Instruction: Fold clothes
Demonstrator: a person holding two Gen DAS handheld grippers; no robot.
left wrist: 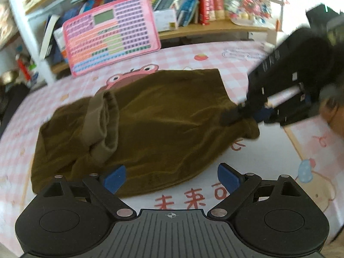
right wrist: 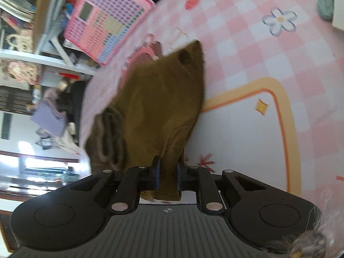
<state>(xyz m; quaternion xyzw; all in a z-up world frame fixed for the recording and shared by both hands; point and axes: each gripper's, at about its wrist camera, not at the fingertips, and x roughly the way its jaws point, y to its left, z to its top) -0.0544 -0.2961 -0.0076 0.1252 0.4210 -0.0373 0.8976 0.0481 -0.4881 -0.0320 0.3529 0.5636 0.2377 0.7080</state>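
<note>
An olive-brown garment (left wrist: pixel 150 124) lies partly folded on the pink checked tablecloth (left wrist: pixel 215 58), its ribbed collar (left wrist: pixel 103 118) turned up at the left. My left gripper (left wrist: pixel 172 177) is open and empty, just above the garment's near edge. My right gripper (right wrist: pixel 167 172) is shut on a bunched edge of the garment (right wrist: pixel 159 107). In the left wrist view the right gripper (left wrist: pixel 234 116) pinches the garment's right corner.
A pink keyboard toy (left wrist: pixel 111 32) leans against a bookshelf (left wrist: pixel 204 28) at the table's far edge. The cloth (right wrist: pixel 258 53) carries cartoon prints and an orange-bordered white panel (right wrist: pixel 247 133). Room clutter lies beyond the table's left edge.
</note>
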